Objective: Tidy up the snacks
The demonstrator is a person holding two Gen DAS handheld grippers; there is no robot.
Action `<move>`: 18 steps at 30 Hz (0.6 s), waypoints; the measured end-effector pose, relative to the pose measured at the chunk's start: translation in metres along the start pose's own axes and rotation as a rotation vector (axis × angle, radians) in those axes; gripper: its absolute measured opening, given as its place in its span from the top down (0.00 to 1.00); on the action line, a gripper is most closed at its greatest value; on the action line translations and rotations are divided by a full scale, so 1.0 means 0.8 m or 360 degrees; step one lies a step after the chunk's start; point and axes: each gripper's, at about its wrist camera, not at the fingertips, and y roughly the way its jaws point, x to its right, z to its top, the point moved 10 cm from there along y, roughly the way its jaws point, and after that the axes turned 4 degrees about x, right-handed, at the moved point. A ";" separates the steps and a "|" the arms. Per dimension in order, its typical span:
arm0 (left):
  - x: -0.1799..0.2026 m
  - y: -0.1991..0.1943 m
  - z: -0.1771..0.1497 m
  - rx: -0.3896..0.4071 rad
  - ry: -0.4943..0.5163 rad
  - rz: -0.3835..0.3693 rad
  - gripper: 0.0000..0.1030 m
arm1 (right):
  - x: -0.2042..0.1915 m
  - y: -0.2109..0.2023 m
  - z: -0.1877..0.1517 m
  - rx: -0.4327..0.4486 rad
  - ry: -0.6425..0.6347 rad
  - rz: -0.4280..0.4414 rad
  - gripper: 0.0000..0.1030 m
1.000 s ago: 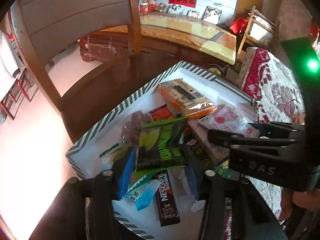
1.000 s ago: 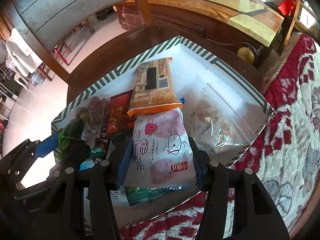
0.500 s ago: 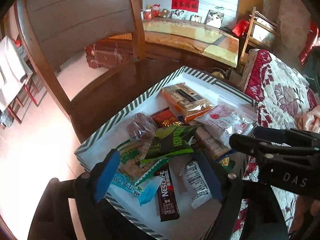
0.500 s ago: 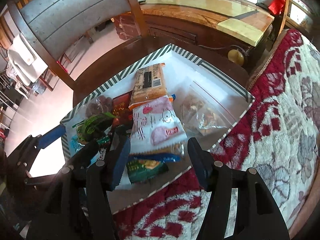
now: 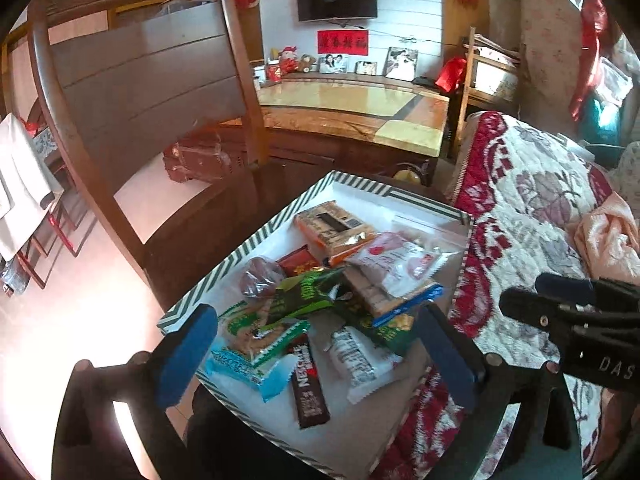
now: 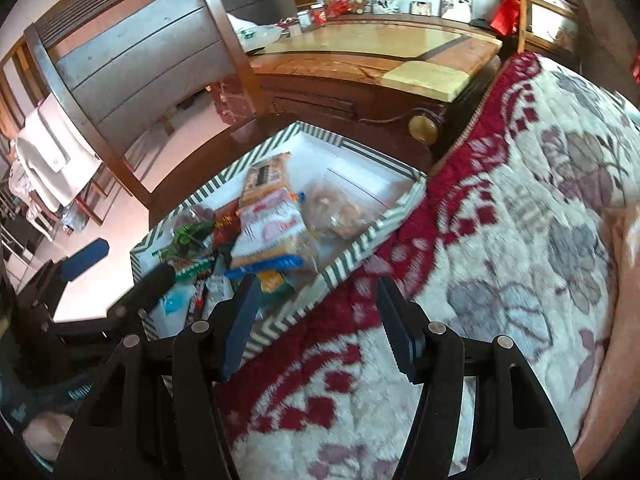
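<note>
Fingers of the left gripper [image 5: 320, 352] are spreading wide with nothing clamped between them, hovering above the snacks [image 5: 320, 300] heaped in a striped-rim tray [image 5: 248, 260]. A dark Nescafe bar [image 5: 310, 384] lies at the heap's six o'clock edge, an orange cracker pack [image 5: 332, 228] at twelve o'clock. Right gripper [image 6: 316, 320] fingers stand partly apart and empty over a red floral blanket [image 6: 500, 220], at the tray's four o'clock side.
</note>
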 end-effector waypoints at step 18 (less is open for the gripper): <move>0.038 -0.023 -0.006 0.0012 0.0073 -0.0066 0.02 | 0.037 -0.031 -0.040 -0.0010 0.0071 -0.0040 0.42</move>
